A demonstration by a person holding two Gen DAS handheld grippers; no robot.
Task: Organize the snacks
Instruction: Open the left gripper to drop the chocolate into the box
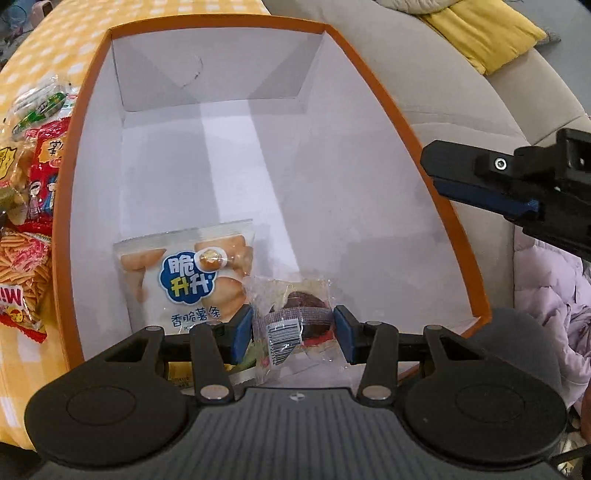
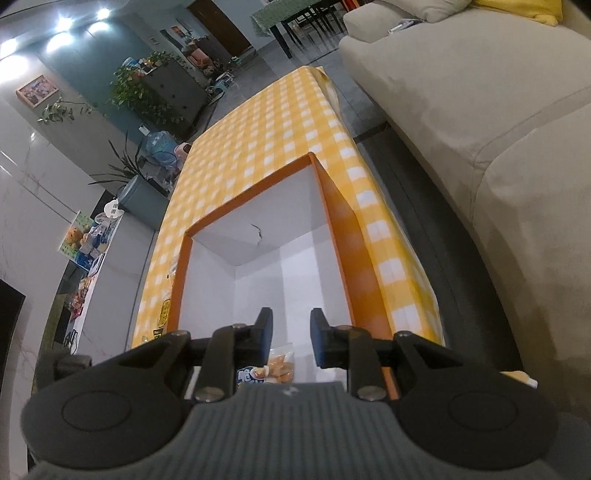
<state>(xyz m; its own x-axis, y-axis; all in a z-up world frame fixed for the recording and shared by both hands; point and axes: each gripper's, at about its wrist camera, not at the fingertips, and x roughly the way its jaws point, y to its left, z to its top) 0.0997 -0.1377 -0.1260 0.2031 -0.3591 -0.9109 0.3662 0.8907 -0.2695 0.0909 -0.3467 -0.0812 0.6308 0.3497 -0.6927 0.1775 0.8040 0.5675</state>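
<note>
Inside the box: orange-rimmed box [image 1: 384, 99] held a potato-stick packet [image 1: 184, 280].
Left gripper [image 1: 293, 328]: pads pinched a clear-wrapped pastry [image 1: 295, 310].
Right gripper [image 2: 291, 336]: fingers narrowly parted, empty.
Nine o'clock: loose snacks [image 1: 33, 206] on the checked tablecloth [image 2: 266, 140].

One open orange-rimmed cardboard box with white inner walls [image 1: 384, 110] stands on one desk covered in yellow-and-white checked cloth [image 1: 44, 40]. Inside the box lie two snacks: one white packet of crisp potato sticks with a blue cloud-shaped label [image 1: 184, 280] and one clear-wrapped dark round cake with a barcode sticker [image 1: 295, 314]. Left of the box, on the desk, is one heap of packets [image 1: 29, 206]; at least four show, though the exact count cannot be told. Two pairs of tongs are in view: the left tongs [image 1: 294, 332] and the right tongs [image 2: 291, 338]. Right of the box stands one beige sofa [image 1: 443, 74] with one yellow cushion [image 1: 487, 33].
</note>
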